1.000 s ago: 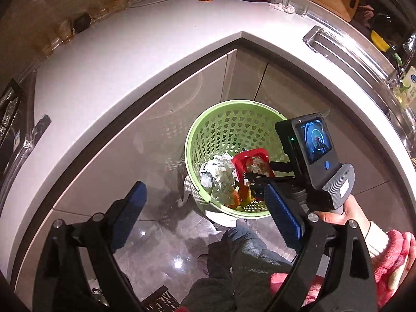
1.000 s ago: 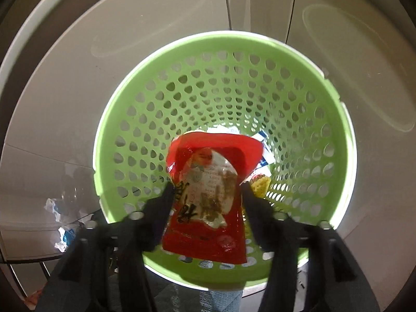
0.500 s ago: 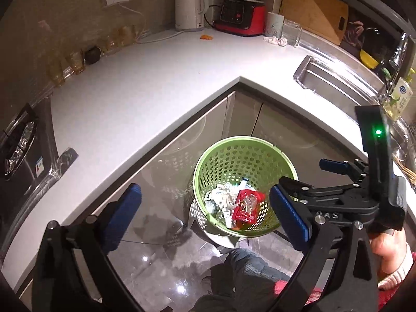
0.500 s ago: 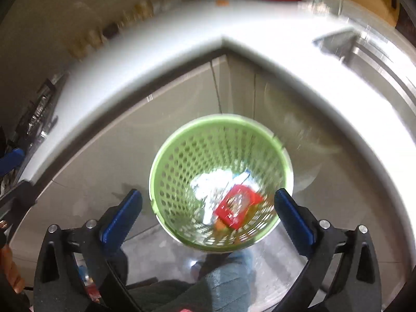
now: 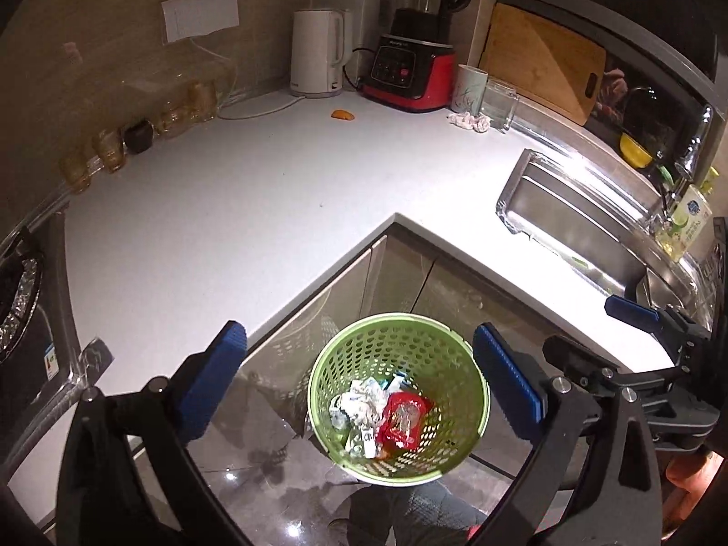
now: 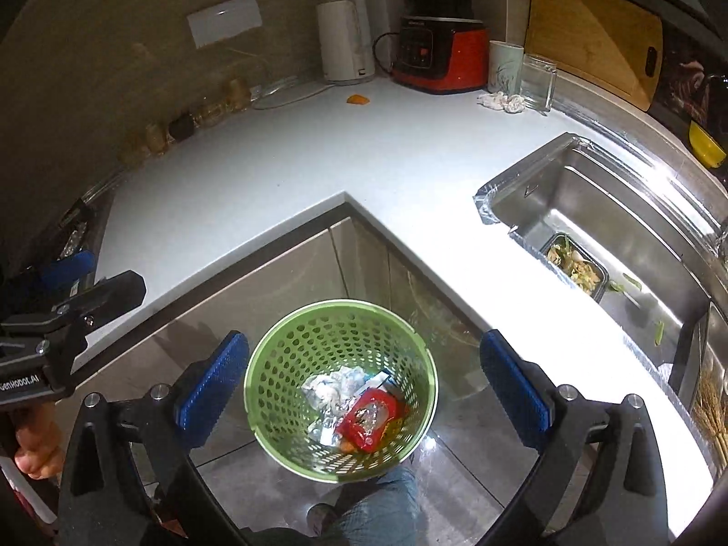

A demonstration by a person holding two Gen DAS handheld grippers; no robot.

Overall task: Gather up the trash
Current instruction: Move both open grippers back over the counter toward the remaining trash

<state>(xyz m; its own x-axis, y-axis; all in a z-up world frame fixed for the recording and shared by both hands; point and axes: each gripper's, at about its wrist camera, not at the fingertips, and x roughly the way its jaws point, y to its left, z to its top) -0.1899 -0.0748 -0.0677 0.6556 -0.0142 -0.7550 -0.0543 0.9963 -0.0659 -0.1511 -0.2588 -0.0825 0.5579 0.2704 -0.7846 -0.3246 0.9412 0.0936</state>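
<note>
Both claws were spread wide and had nothing in them. The right gripper (image 6: 364, 391) had just been opening, same with the left gripper (image 5: 359, 386), and no thing sat between the pads of either one. They both hung above the floor, pointed down at the bin (image 5: 473, 414), not touching it.

The red wrapper (image 6: 371, 418) was lying inside the bin, label side up, a bit crumpled, leaning on the wall nearest the camera. Right next to it, touching, was a wad of crumpled foil/paper (image 6: 330, 389), with a white and blue packet (image 6: 375, 380) poking out behind. Something orange (image 6: 348, 446) peeked out under the wrapper, couldn't tell what it was.

The bin itself was a green perforated plastic basket, upright on the glossy floor in the inside corner of the cabinets, just below the counter (image 5: 227, 209) edge.

Still up on the counter: an orange scrap (image 5: 342, 114) in front of the kettle (image 5: 316, 59), and a crumpled tissue (image 5: 468, 121) beside the glass (image 5: 499, 104) and cup (image 5: 468, 88), near the red blender (image 5: 412, 68). In the sink (image 6: 605, 209) there was a black tray (image 6: 575, 268) with food scraps.
</note>
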